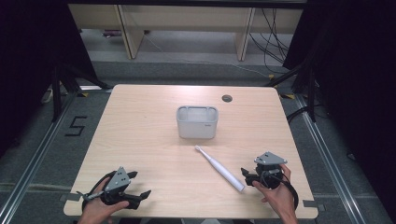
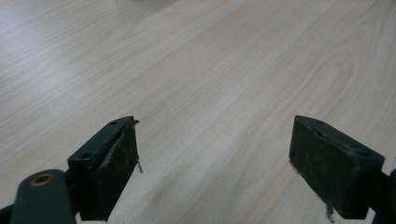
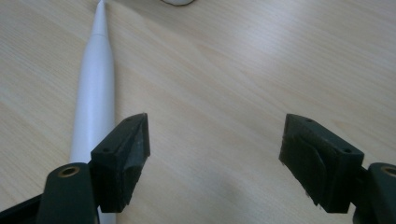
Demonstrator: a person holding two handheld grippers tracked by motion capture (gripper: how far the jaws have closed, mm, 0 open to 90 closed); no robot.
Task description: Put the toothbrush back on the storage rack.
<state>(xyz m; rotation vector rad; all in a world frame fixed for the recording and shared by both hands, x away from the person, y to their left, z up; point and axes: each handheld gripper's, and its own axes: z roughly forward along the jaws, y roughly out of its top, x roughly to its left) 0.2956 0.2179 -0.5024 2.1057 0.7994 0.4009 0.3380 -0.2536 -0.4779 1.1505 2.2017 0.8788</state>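
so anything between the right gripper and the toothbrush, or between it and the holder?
Nothing visible. The right gripper sits open just beside the electric toothbrush, whose handle end lies next to its jaws. Bare table separates the brush head from the grey holder.

A grey ribbed holder (image 1: 197, 122) stands mid-table (image 1: 140, 140), near a round cable hole (image 1: 227, 98).

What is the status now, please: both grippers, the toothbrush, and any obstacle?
Left gripper open, empty. Right gripper open beside white toothbrush, no contact seen. Toothbrush flat on table, grey holder beyond it. Path clear.
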